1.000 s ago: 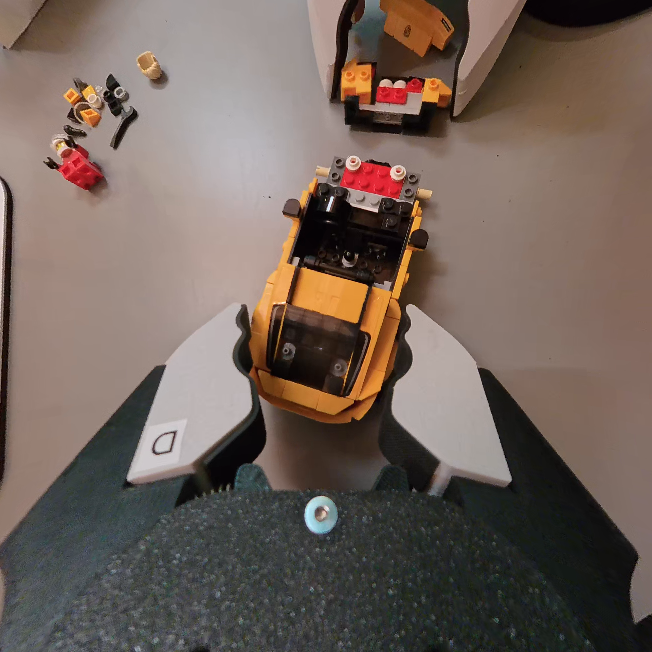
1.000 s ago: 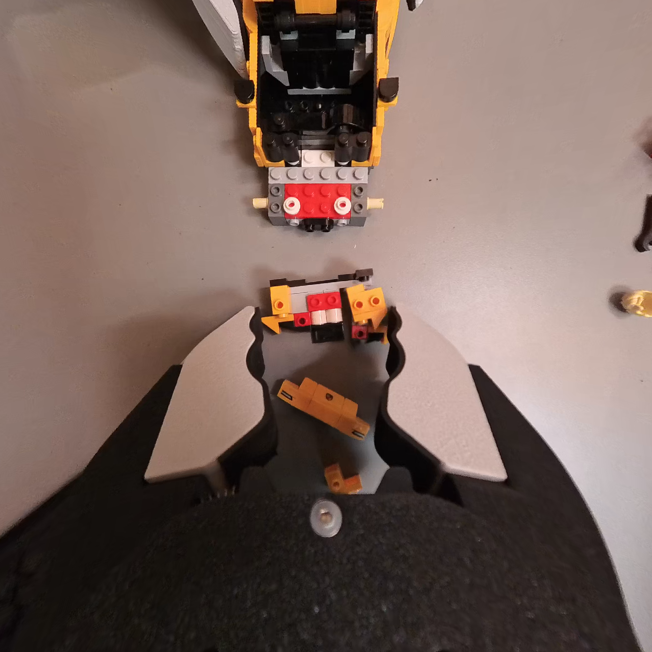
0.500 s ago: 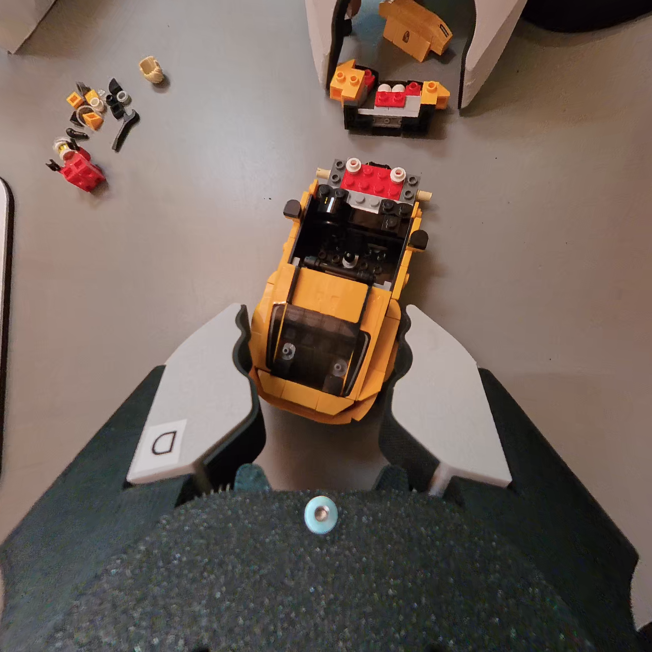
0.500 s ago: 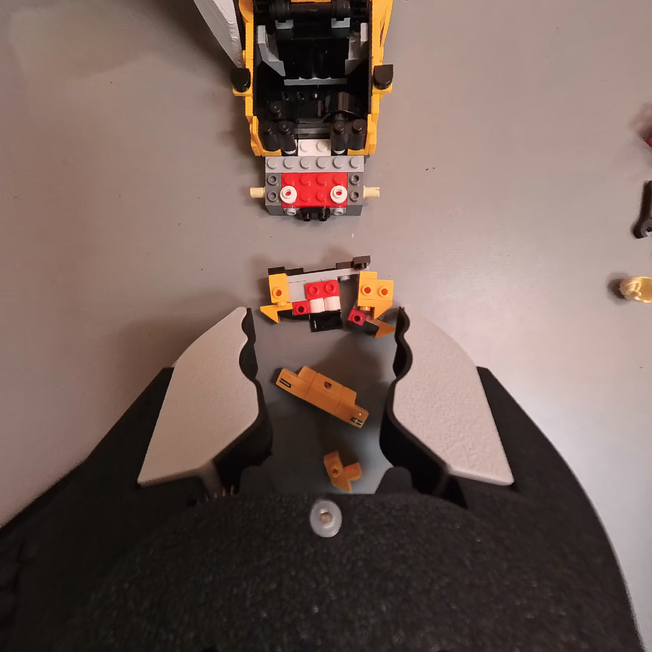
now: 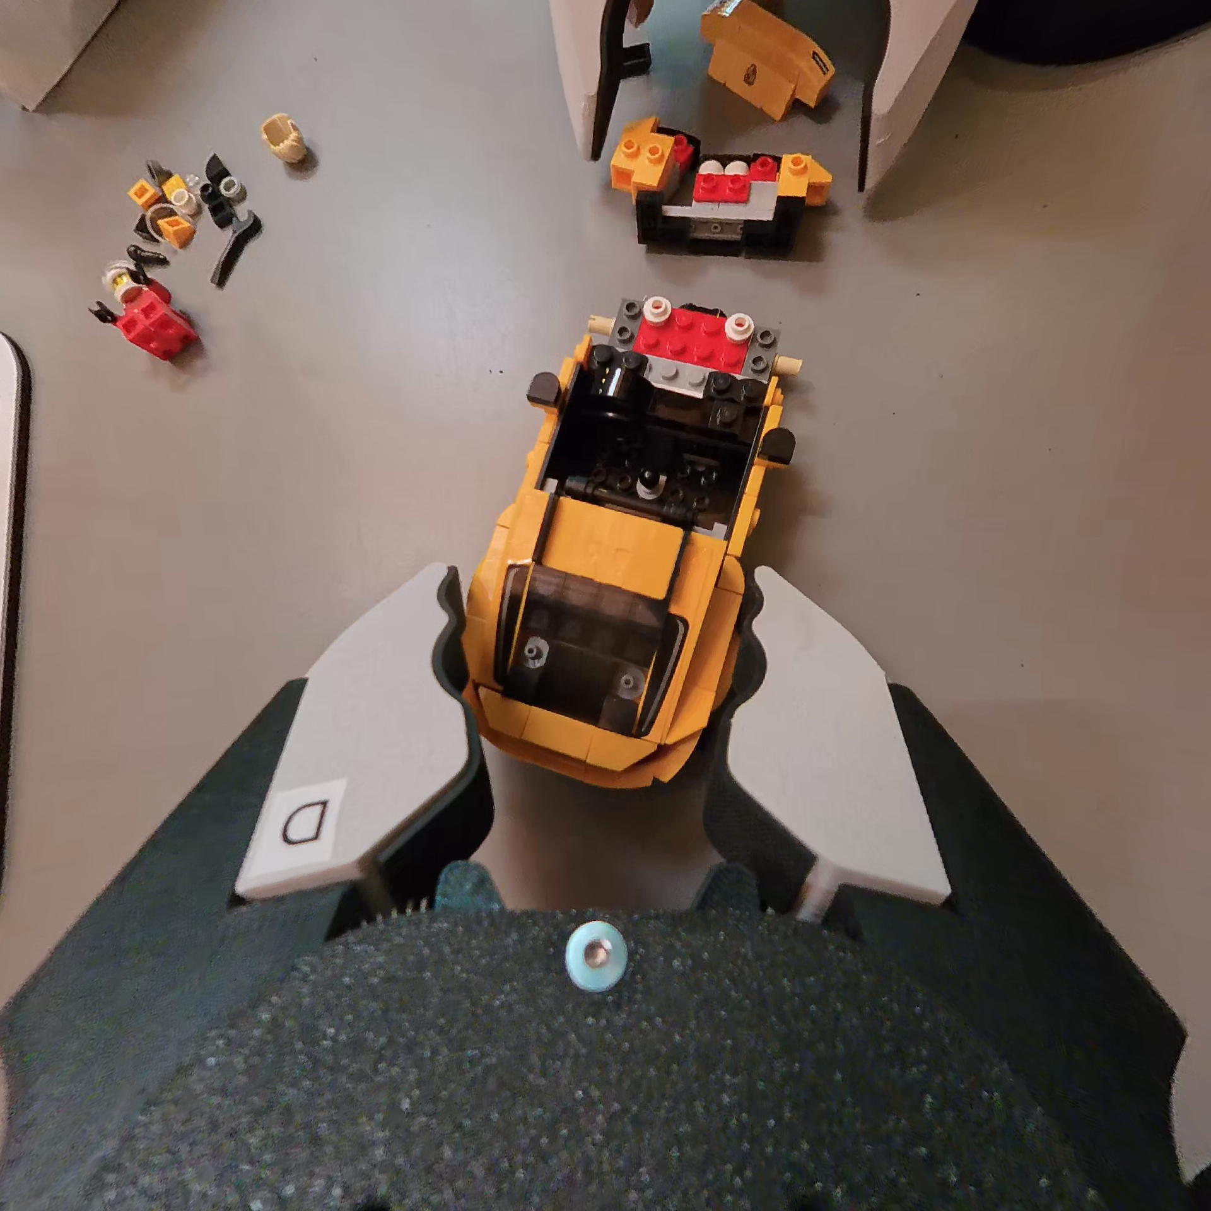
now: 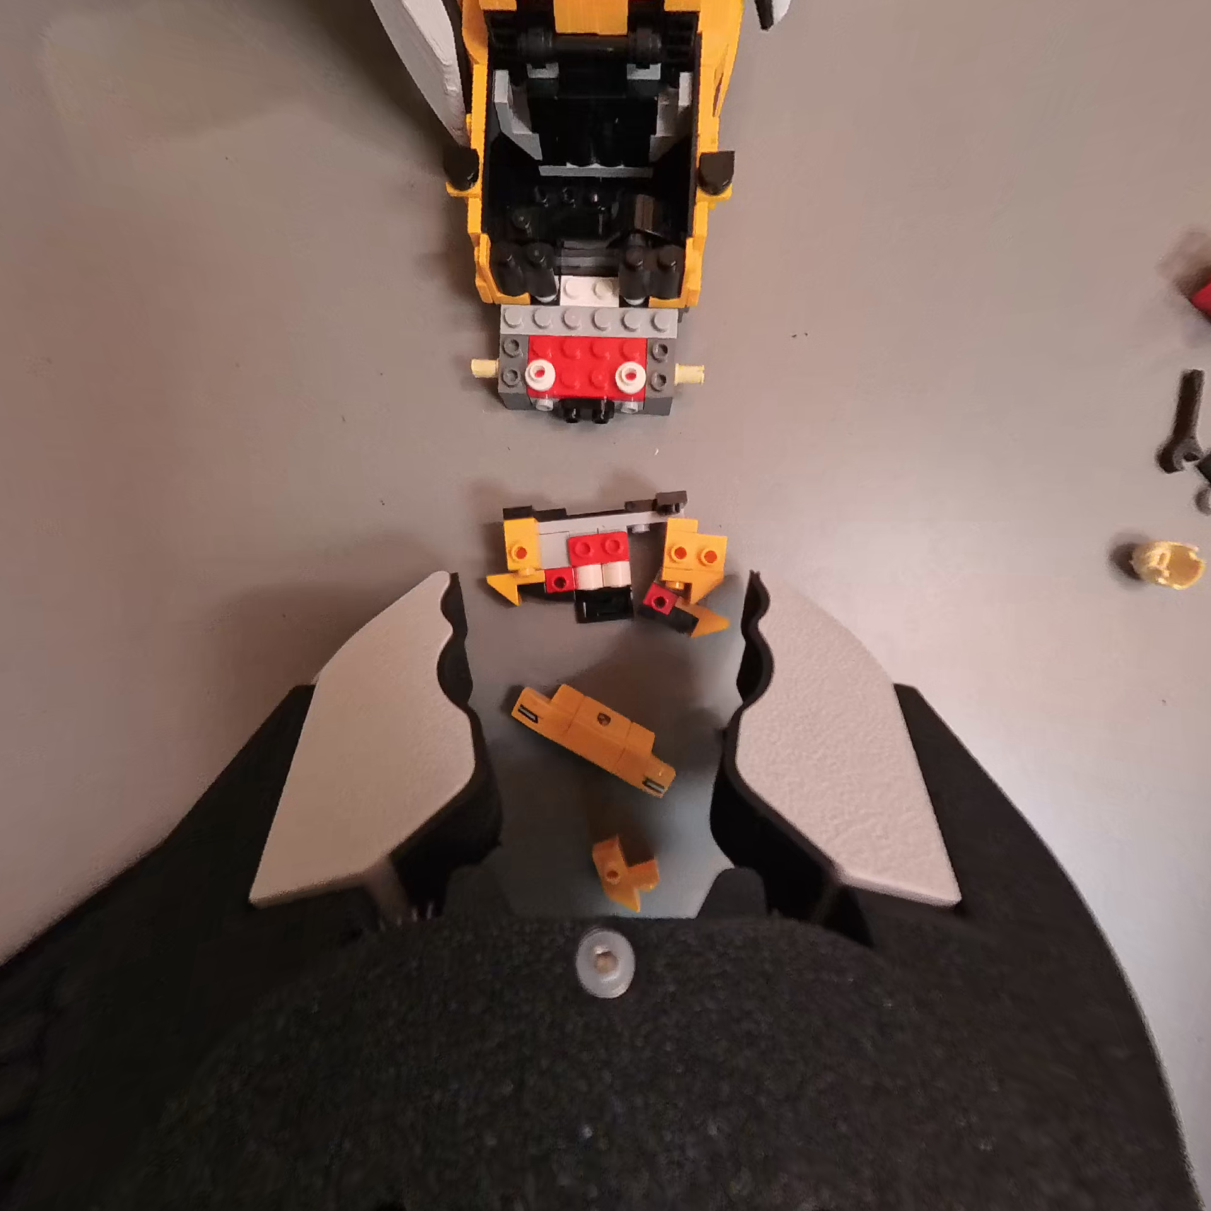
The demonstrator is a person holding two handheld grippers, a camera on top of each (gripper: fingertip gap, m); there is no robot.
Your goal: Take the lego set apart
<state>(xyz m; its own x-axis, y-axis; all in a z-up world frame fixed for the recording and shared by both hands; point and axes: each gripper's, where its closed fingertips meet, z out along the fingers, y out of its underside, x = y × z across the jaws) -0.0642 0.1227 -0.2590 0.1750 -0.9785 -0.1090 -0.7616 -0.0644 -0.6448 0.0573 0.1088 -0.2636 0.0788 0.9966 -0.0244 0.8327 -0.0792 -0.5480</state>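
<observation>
A yellow lego car lies on the grey table, its roof off and its red and grey end facing away. My left gripper is shut on the car's windscreen end, a finger on each side. The car also shows in the right wrist view. My right gripper is open and empty above loose parts. A detached rear section of yellow, red, white and black bricks lies just beyond its fingertips. A yellow curved piece and a small yellow piece lie between its fingers.
A pile of small loose parts with a red minifigure body lies far left, and a tan piece beside it. A pale flat object's edge is at the left border. Black parts lie at the right. The gap from one gripper's tips to the other's is roughly 12 cm.
My right gripper has drawn back from the car and opened wider. The detached rear section now lies beyond its fingertips, its right corner split apart. The left gripper and car have not moved.
</observation>
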